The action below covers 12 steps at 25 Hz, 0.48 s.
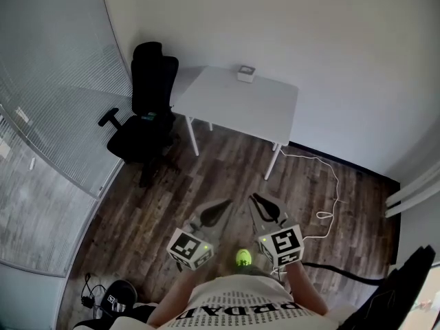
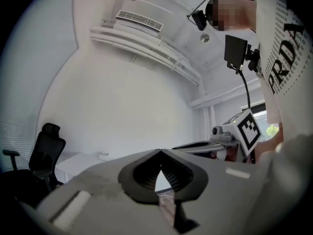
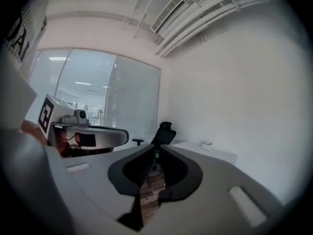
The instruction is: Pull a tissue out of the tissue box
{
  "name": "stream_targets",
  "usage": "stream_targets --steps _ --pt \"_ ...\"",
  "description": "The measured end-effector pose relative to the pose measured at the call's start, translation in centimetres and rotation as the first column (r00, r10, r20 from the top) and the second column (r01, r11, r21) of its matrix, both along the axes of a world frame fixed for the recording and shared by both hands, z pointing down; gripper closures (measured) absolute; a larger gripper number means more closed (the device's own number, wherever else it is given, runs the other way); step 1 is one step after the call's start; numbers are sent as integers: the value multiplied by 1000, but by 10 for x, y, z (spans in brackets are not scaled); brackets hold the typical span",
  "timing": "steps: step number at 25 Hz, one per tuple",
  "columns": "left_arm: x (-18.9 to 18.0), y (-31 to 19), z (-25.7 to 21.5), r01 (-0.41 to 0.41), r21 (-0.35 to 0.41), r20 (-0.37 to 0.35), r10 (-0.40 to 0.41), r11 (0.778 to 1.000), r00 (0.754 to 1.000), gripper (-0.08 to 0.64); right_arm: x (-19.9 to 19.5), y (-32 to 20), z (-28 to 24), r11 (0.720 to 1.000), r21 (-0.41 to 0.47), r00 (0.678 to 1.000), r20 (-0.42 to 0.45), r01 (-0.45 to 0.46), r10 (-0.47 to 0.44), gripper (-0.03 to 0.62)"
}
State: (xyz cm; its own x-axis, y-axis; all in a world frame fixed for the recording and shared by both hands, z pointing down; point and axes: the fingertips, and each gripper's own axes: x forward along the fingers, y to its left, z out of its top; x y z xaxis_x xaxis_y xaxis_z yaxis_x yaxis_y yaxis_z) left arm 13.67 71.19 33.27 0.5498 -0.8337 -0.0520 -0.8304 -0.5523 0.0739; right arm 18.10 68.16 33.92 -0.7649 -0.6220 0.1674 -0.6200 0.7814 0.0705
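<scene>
1. Left claw (image 2: 160, 152): I read its 2 jaws as closed, tips meeting, with nothing between them.

2. Right claw (image 3: 152, 152): its 2 jaws stand slightly apart. A narrow slit runs between the tips, and I see only wooden floor (image 1: 206, 177) through it. Nothing is gripped.

3. Relative position of the claws: in the head view both are held low, close to my operator's body, side by side and near each other without touching. The tips angle slightly toward one another. Each claw shows in the other's view, the right claw to the right of the left claw's jaws and the left claw to the left of the right claw's jaws.

4. Tissue box (image 1: 246, 73): it sits well ahead of both claws, far beyond the tips, on the far edge of the white table (image 1: 240, 108), against the wall. From the left claw it lies ahead and left of the jaws. From the right claw it lies ahead and right of the jaws. Neither claw touches it.

5. Other items: a black office chair (image 1: 148, 108) stands ahead and left of the left claw, just beside the table. A white cable (image 1: 328, 184) trails on the floor ahead and right of the right claw.
</scene>
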Motion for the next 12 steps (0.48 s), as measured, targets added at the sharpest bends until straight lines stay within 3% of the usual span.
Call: stream_targets --steps 12 --pt "43 -107 -4 26 10 -5 -25 1000 1000 558 34 -104 -3 998 4 998 -3 56 -56 552"
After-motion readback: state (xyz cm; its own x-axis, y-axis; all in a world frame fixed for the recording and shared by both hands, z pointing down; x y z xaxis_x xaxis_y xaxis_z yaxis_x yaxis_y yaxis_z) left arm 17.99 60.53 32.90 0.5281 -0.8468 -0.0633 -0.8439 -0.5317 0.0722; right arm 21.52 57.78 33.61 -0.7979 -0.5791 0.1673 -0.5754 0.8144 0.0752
